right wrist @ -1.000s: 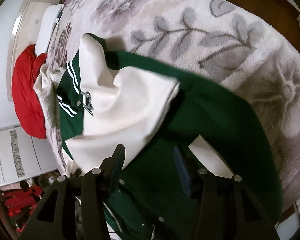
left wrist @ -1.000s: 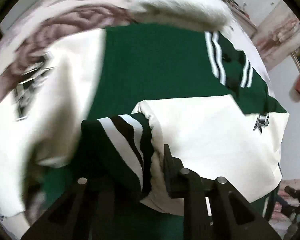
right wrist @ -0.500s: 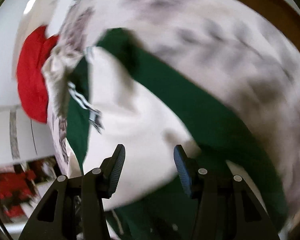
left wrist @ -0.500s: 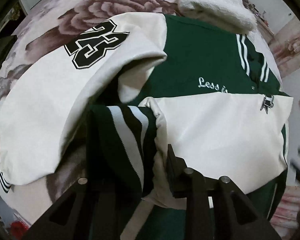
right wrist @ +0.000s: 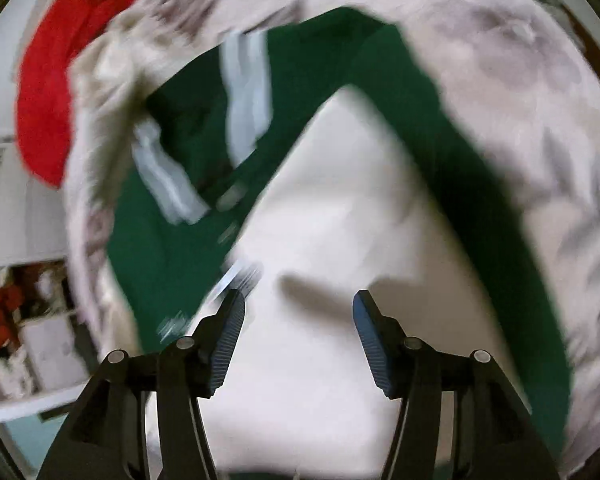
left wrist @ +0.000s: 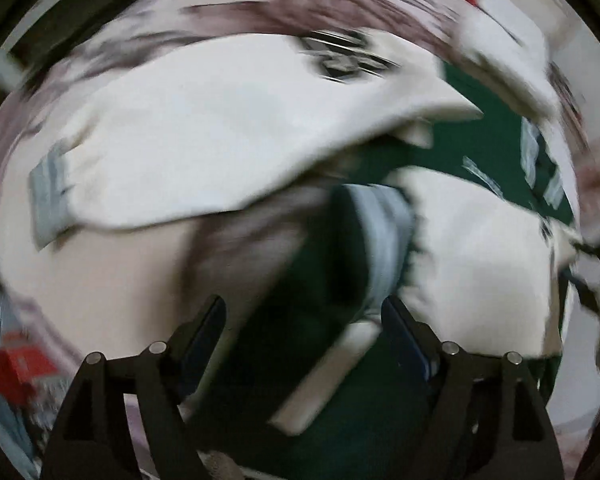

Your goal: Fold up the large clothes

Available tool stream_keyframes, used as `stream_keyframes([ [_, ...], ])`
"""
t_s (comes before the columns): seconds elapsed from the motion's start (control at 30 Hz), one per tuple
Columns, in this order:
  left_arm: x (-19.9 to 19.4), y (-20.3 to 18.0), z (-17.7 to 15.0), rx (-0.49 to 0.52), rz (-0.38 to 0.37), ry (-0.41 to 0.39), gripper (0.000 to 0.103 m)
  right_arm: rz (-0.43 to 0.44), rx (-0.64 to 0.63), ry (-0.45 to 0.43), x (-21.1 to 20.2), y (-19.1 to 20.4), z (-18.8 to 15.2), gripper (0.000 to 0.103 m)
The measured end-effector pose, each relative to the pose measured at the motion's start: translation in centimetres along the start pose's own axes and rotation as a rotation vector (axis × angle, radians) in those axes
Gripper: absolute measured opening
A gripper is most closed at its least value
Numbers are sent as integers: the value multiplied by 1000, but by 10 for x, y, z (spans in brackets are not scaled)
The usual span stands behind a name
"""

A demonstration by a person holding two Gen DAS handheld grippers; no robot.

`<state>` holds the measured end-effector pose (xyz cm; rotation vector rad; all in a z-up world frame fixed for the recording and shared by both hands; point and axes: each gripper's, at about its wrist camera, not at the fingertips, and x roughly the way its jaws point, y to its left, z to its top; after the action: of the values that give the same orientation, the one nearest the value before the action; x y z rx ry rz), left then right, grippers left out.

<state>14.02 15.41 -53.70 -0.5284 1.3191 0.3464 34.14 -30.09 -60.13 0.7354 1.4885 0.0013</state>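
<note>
The green and cream jacket (right wrist: 340,208) lies spread on the bed's floral blanket (right wrist: 520,100), with a red cloth (right wrist: 48,92) at the far left past its collar and a shelf unit beyond the bed edge. Both views are motion-blurred. The left gripper (left wrist: 304,320) has its jaws wide apart and empty; half a second ago they were clamped on the striped cuff (left wrist: 380,236), which now lies loose just ahead. The right gripper (right wrist: 298,320), jaws likewise wide and holding nothing, hangs over the cream sleeve (right wrist: 340,280), as before.
</note>
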Motion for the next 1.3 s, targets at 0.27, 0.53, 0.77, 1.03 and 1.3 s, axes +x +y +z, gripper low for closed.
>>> stream_keyframes([
  [0.27,1,112,9,-310,14,-21,79,171,74,260,59,59,-156,64],
  [0.53,6,152,10,-294,9,-6,79,493,524,200,158,36,-259,66],
  [0.77,6,178,10,-292,13,-2,79,614,444,-56,140,102,-246,8],
  [1.03,-2,195,27,-347,-31,-23,79,297,250,96,149,107,-230,42],
  [1.3,53,216,34,-720,-386,45,79,198,69,143,83,76,-234,61],
])
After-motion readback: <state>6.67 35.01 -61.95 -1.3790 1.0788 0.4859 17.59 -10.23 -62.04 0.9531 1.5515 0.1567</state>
